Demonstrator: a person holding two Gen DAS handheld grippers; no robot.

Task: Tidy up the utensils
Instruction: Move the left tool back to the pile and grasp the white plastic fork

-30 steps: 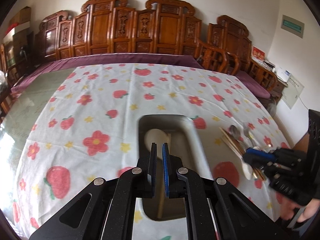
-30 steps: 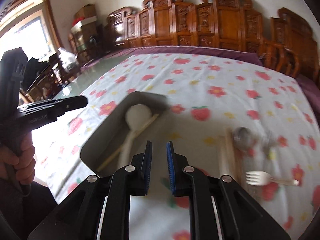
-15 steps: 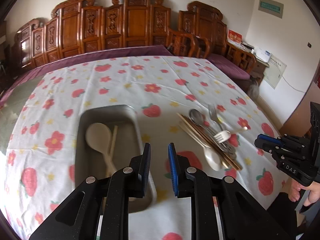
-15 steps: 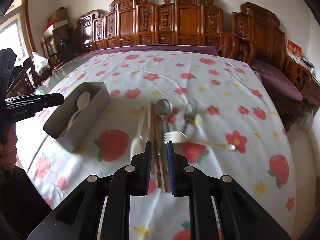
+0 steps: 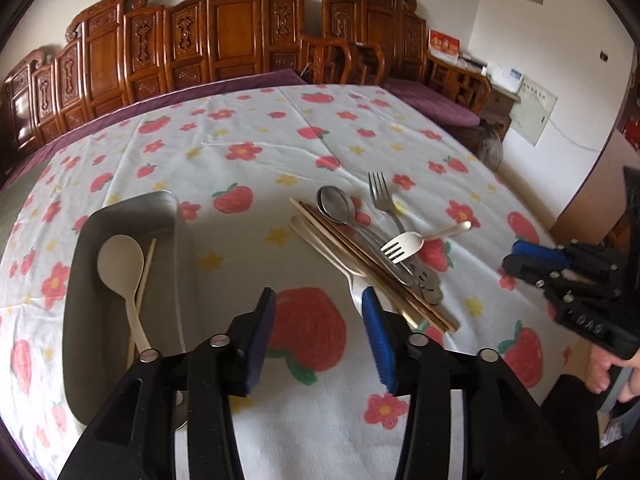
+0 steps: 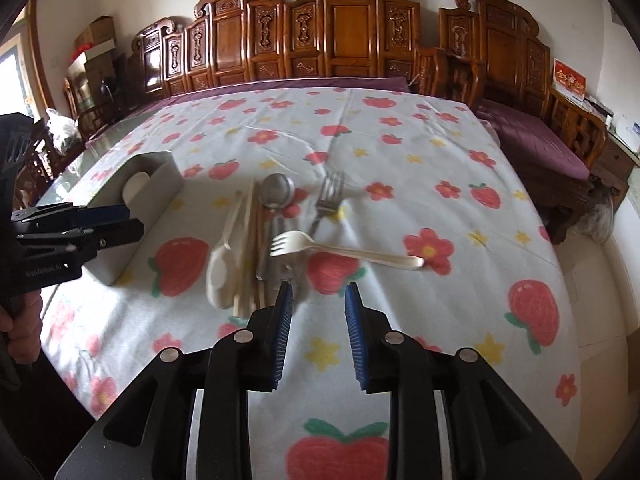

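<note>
A grey tray (image 5: pixel 120 216) on the left holds a cream spoon (image 5: pixel 120 260) and one chopstick (image 5: pixel 146 268). To its right lies a pile: metal spoon (image 5: pixel 335 204), metal fork (image 5: pixel 380 192), white plastic fork (image 5: pixel 404 246), chopsticks (image 5: pixel 360 260) and a white spoon (image 6: pixel 220 268). My left gripper (image 5: pixel 318 296) hovers just short of the pile's near end, its jaws opening with nothing between them. My right gripper (image 6: pixel 319 288) hangs over the cloth below the white fork (image 6: pixel 304 242), its jaws also opening and empty.
A strawberry-and-flower tablecloth (image 6: pixel 400 152) covers the table. Carved wooden chairs (image 6: pixel 352 32) line the far side and a purple bench cushion (image 6: pixel 532 140) runs along the right. A person's hand (image 6: pixel 20 328) holds the left gripper handle at the table's near left edge.
Both views have swung from the grey tray towards the utensil pile and come lower. Both pairs of jaws, nearly closed before, now stand apart.
</note>
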